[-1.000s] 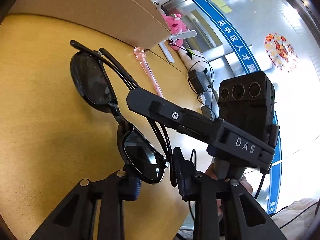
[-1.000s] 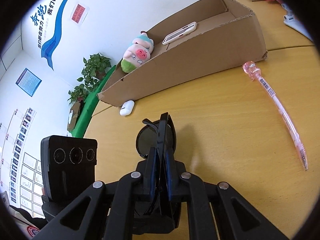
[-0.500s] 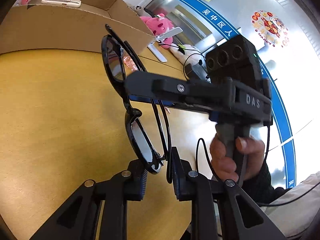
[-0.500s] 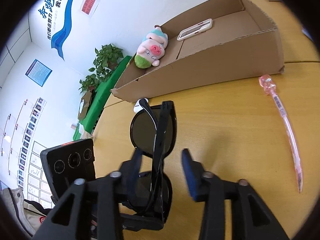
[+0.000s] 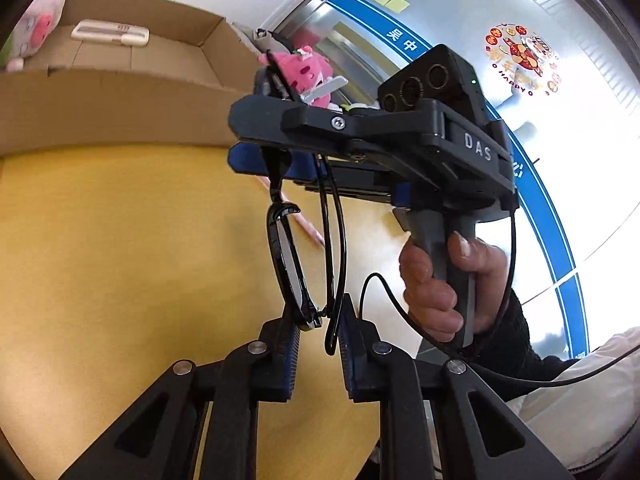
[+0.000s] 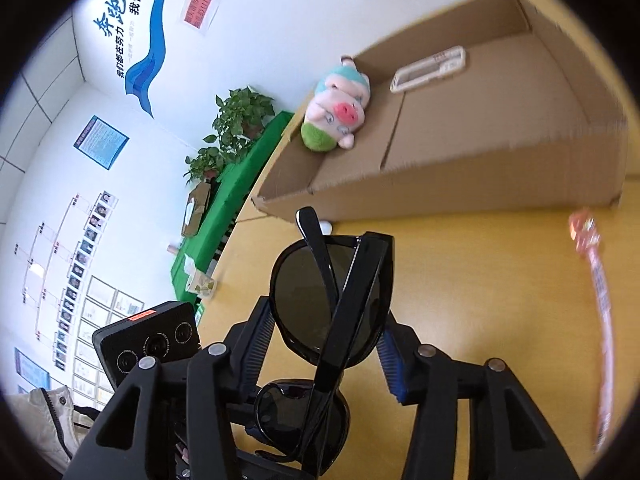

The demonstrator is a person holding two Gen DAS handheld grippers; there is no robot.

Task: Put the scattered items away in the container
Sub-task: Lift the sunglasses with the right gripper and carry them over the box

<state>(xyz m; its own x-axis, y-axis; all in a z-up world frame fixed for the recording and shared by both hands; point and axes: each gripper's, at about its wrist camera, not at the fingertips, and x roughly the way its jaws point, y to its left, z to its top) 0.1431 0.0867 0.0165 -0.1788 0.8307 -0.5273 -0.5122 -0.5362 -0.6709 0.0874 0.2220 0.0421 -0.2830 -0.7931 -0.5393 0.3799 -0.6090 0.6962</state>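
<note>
Above the tabletop (image 5: 100,240), my left tool (image 5: 318,322) pinches the sunglasses (image 6: 332,312) by one end; my right tool (image 6: 326,344) gapes around them. Tilting could drop them short of the box (image 6: 480,168).

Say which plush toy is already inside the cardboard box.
The pale pig plush with the red snout, lying in the cardboard box near its end wall. The bright pink plush sits outside, beyond the box's far corner.

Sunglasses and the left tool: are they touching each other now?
Touching. The left wrist view shows the left tool closed on the sunglasses, its pads pressing the frame corner and folded temples.
</note>
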